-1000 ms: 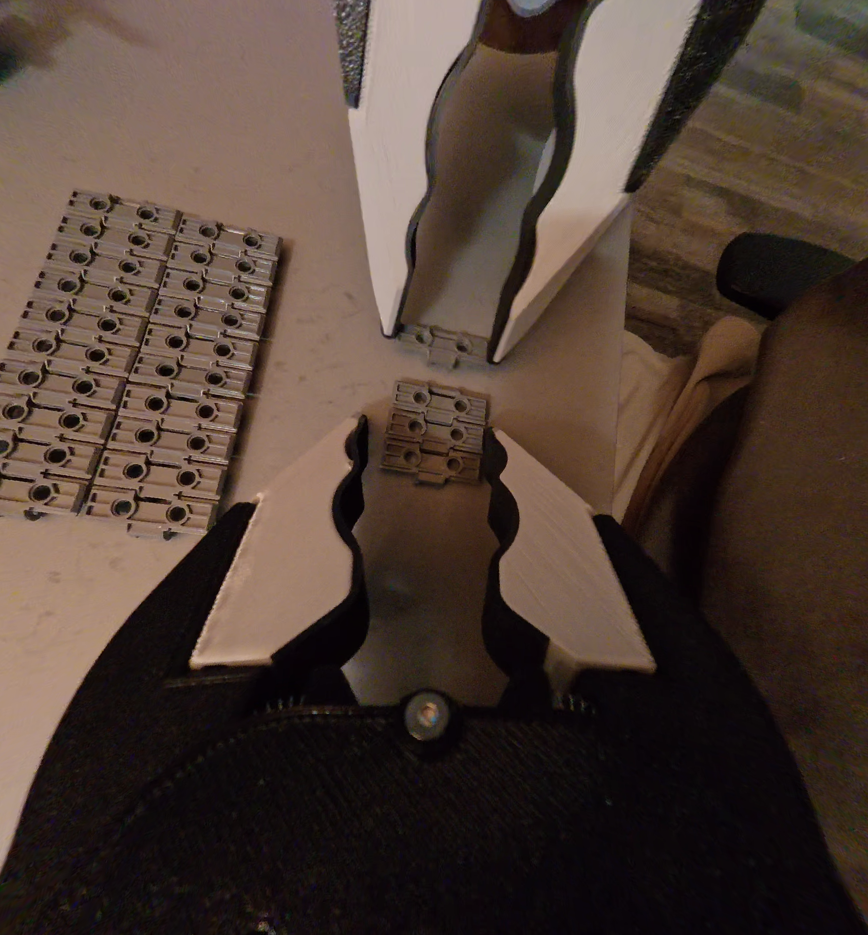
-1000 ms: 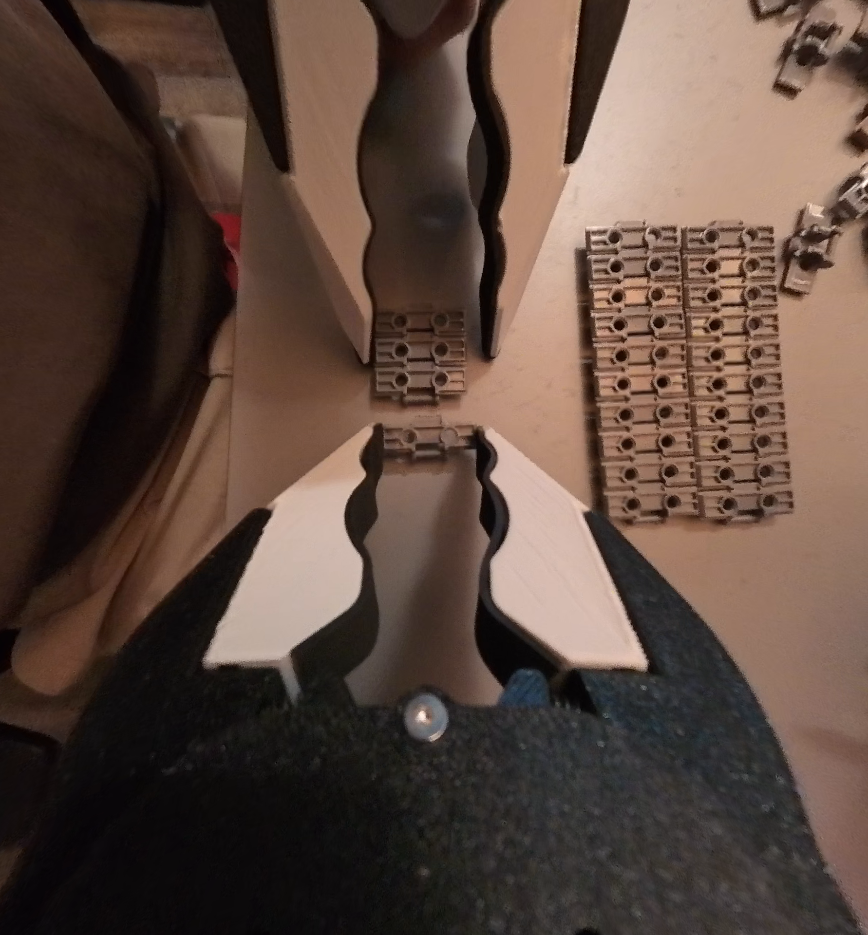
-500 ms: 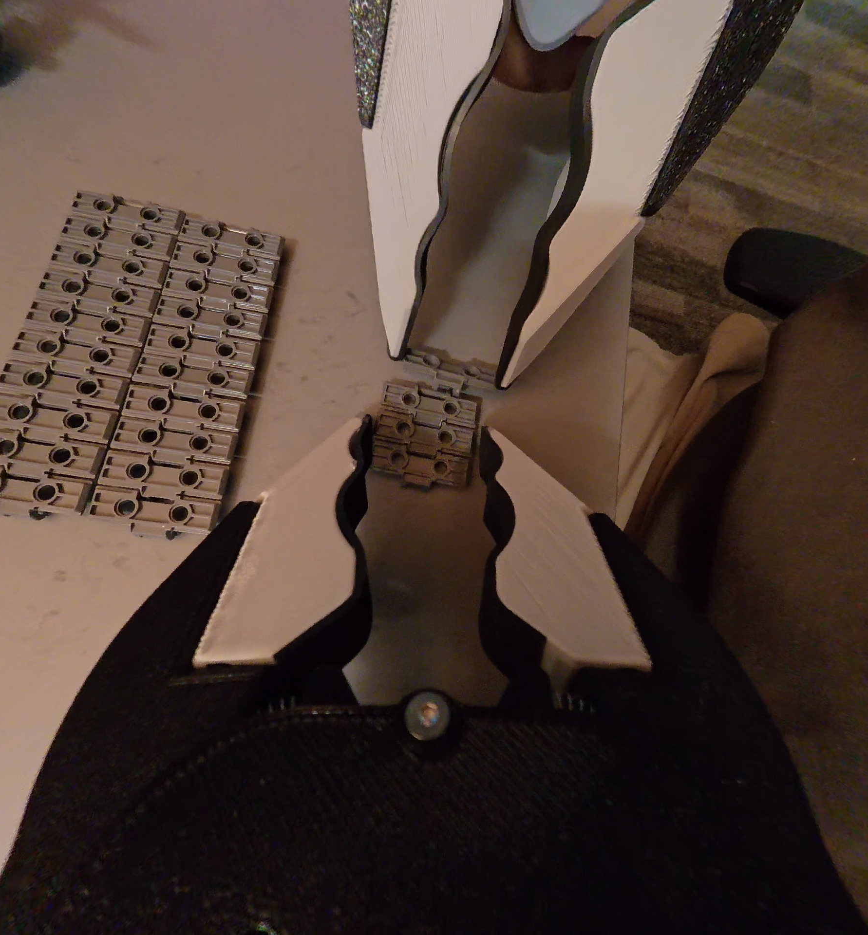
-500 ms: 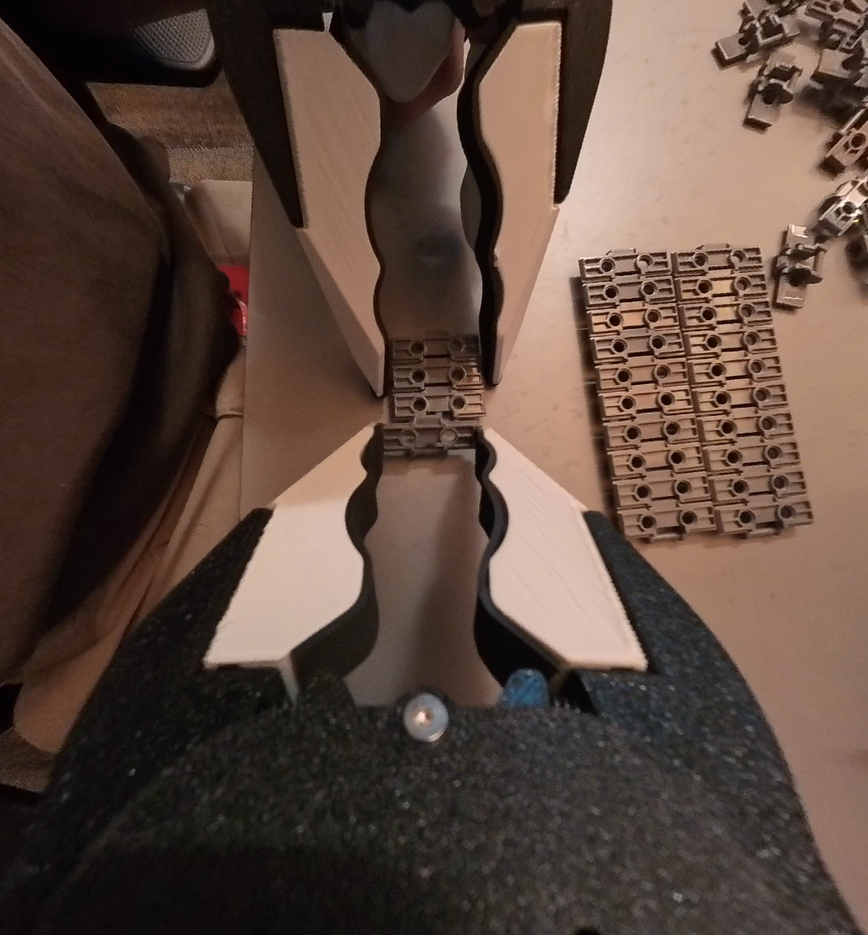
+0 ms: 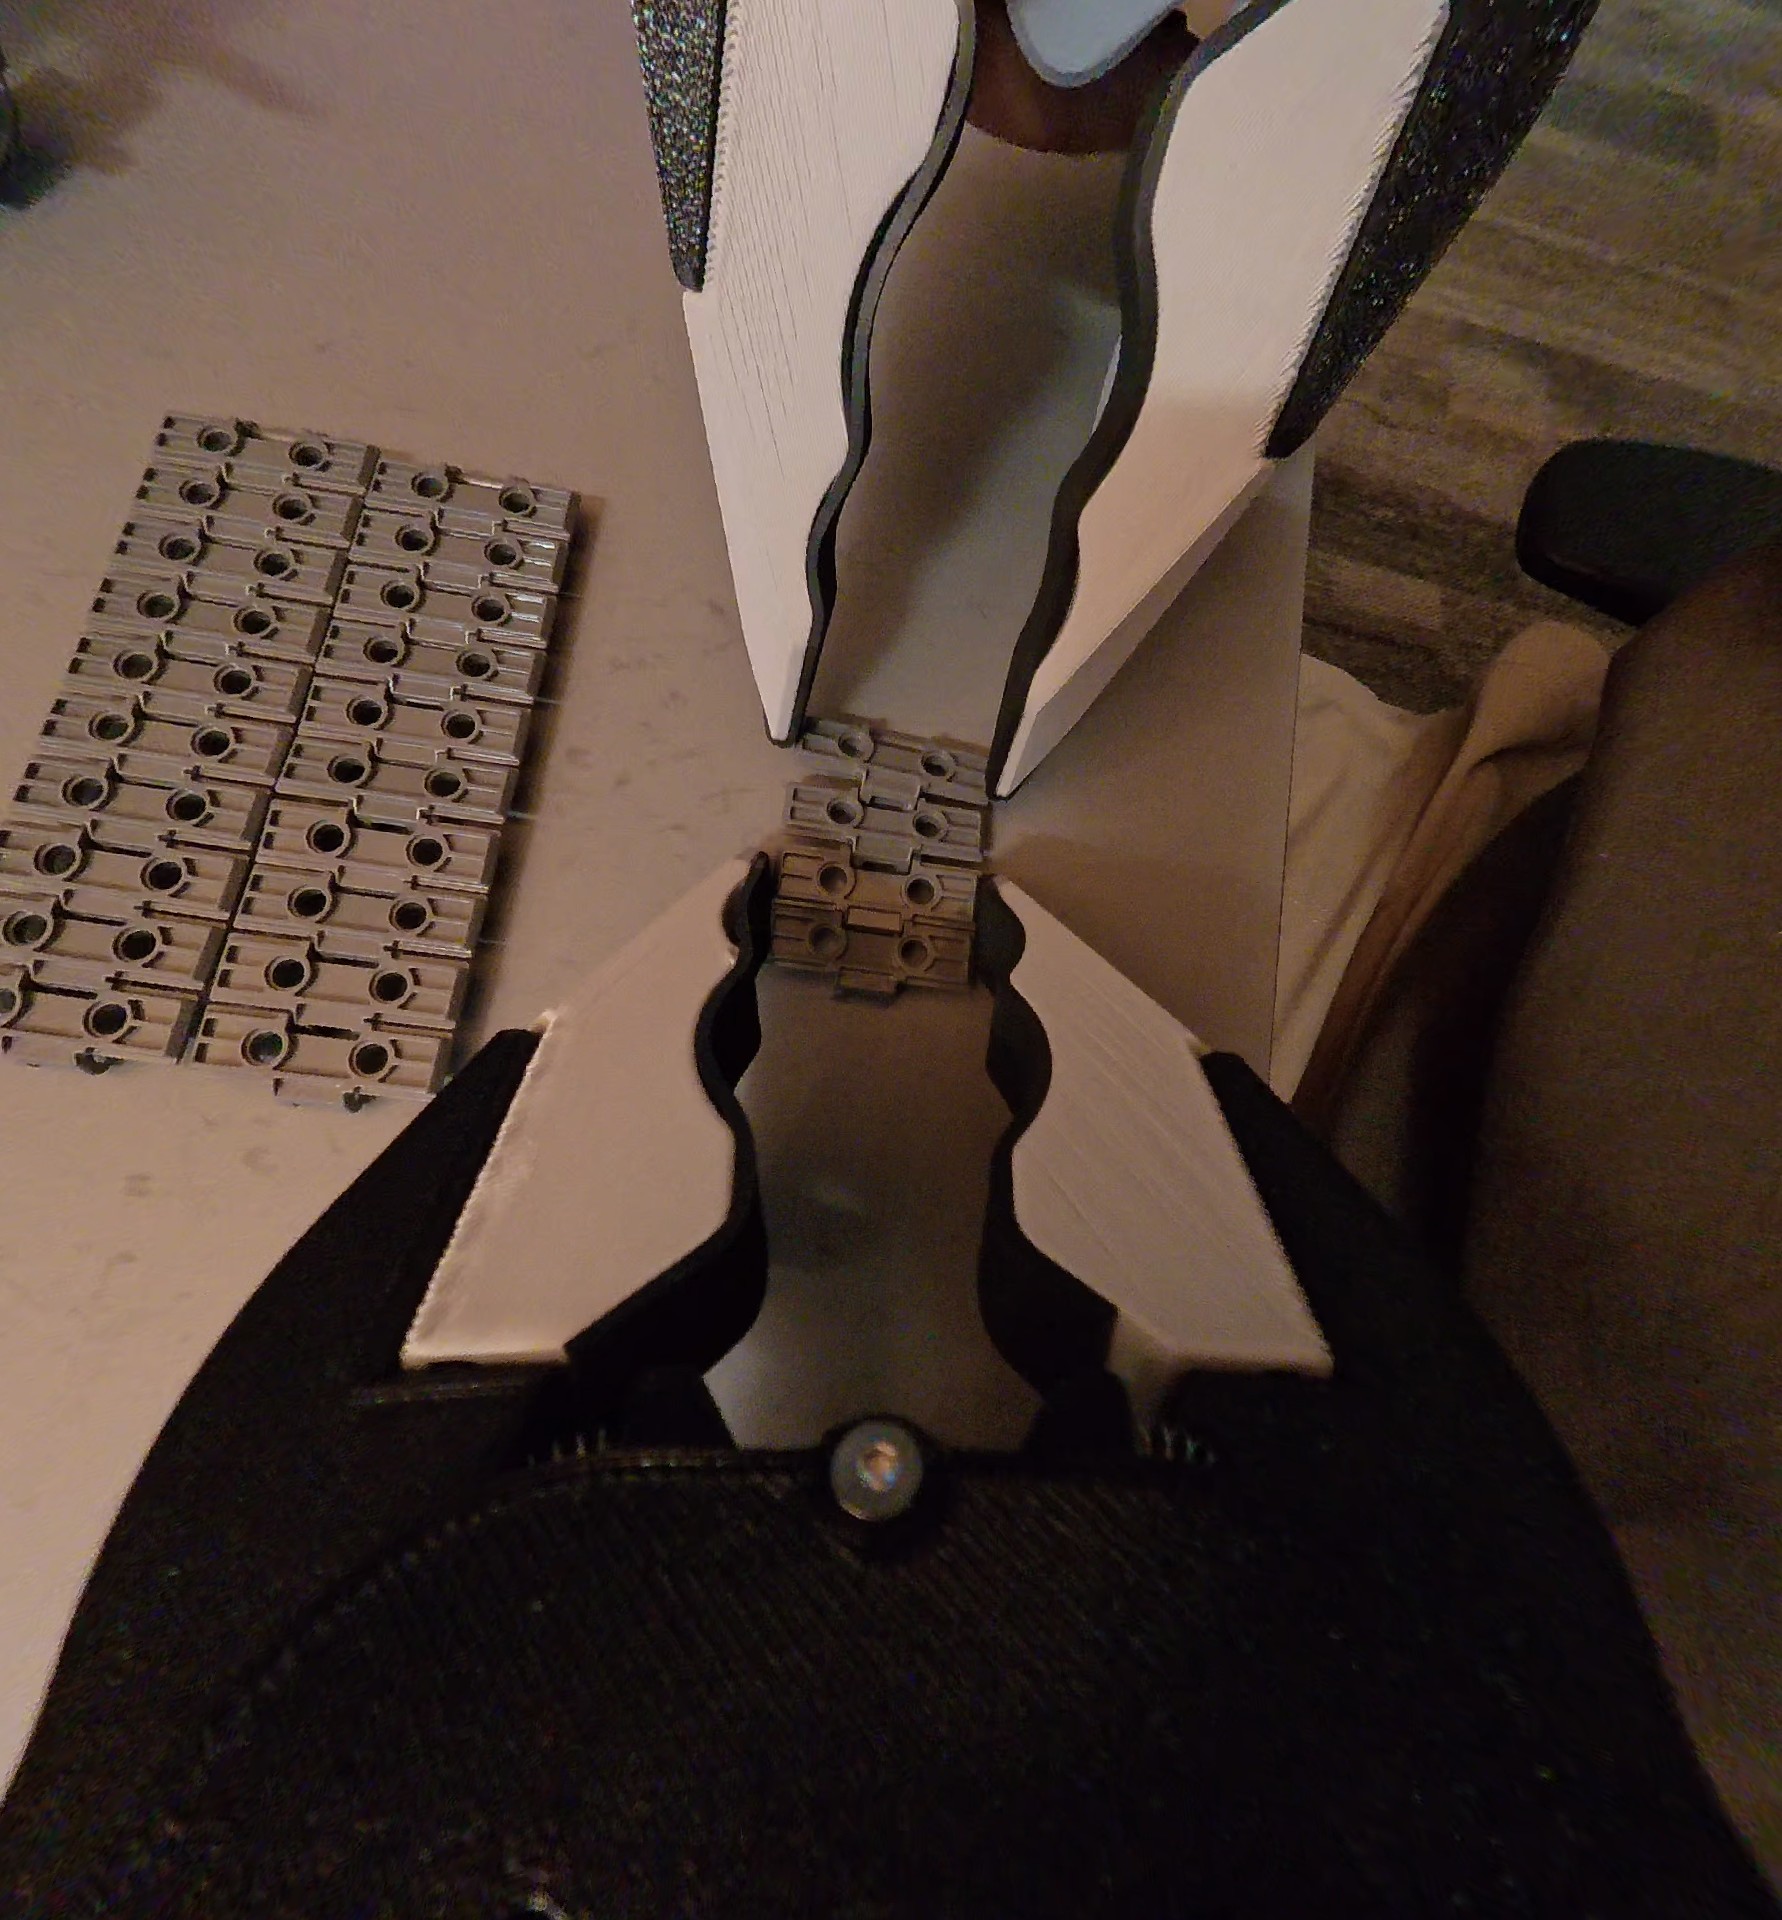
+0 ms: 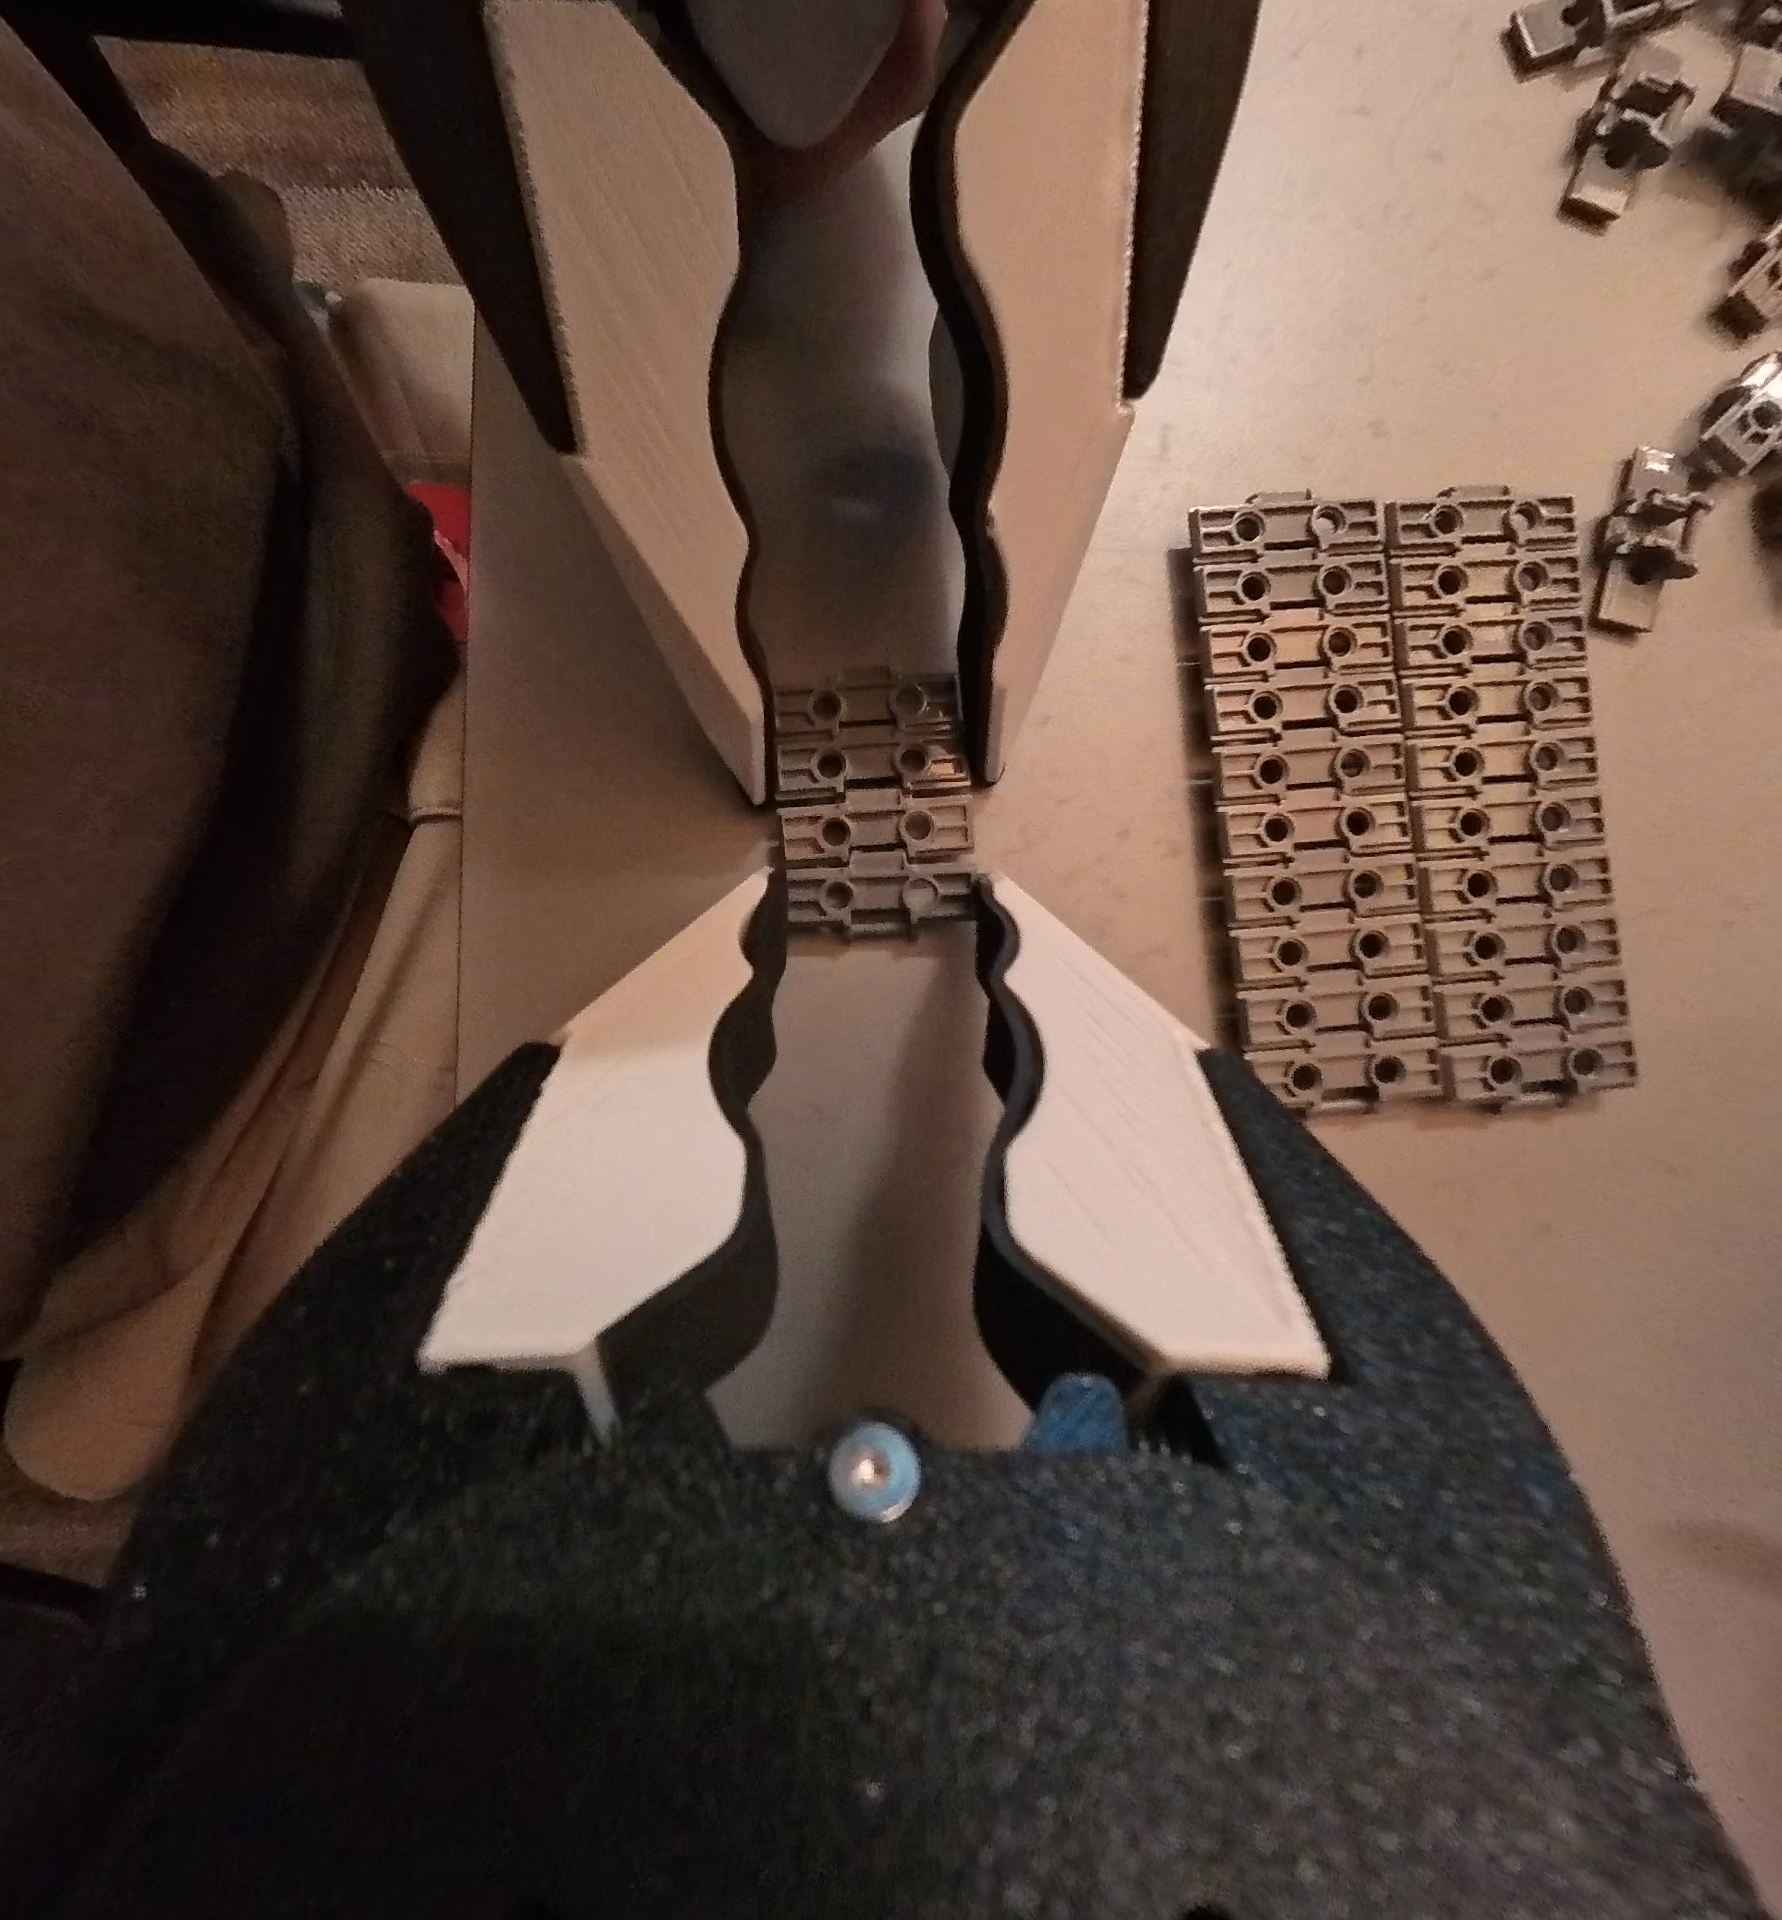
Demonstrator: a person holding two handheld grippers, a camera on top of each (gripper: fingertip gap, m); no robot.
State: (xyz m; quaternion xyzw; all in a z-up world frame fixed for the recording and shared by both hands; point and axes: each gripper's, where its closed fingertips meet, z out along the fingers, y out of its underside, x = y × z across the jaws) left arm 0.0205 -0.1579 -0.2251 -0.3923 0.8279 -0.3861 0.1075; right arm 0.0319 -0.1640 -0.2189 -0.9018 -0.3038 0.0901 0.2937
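Right wrist view | loose grey clips [image 6: 1760,260] | assembled clip mat [image 6: 1386,800] beside grippers

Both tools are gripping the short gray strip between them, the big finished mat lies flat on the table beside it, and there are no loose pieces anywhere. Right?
Not quite: loose pieces are heaped beyond the mat, as the right wrist view shows. The rest holds: left tool and right tool each grip an end of the strip.
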